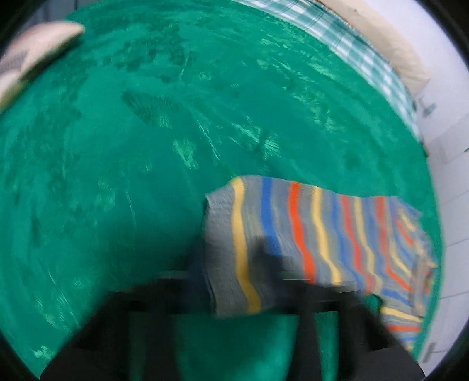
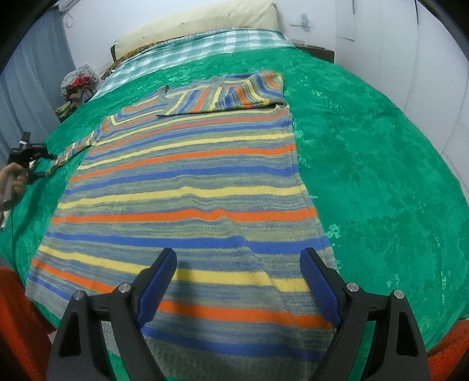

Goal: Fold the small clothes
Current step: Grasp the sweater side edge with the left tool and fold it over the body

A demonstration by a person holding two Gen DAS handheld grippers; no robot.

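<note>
Left fingers: closed on the cuff end of the sleeve (image 1: 293, 234); the left gripper (image 1: 263, 281) is blurred in its own view, and the striped knit drapes over its tips

Left gripper from afar: in the right wrist view the left gripper (image 2: 44, 158) sits at the left edge of the bed, with the thin sleeve (image 2: 74, 149) stretched from it to the shoulder

Right fingers: the right gripper (image 2: 237, 275) stands wide open above the hem, its blue pads (image 2: 158, 281) clear of the knit, holding nothing

Sweater: the sweater (image 2: 187, 190) lies flat on the green cover (image 2: 366, 175), hem near the right gripper, neck toward the far end; the other sleeve (image 2: 234, 93) is already folded across the chest

Around: checked sheet (image 2: 190, 55) and a pillow (image 2: 199, 23) beyond the cover; a hand (image 2: 11, 181) grips the left tool's handle

Step in hand: judged to be carrying the left sleeve inward over the body to match the folded one

Doing it well: keep the cuff pinched and lift it only enough to clear the knit, so the body is not dragged; lay the sleeve across the chest, along the other one, and let go only once it rests flat

Right gripper's part: it could press the hem or body down if the sweater starts to slide

Risk: a thin stretched sleeve may twist or spring back; the side edge could ruck up on the slick cover
</note>
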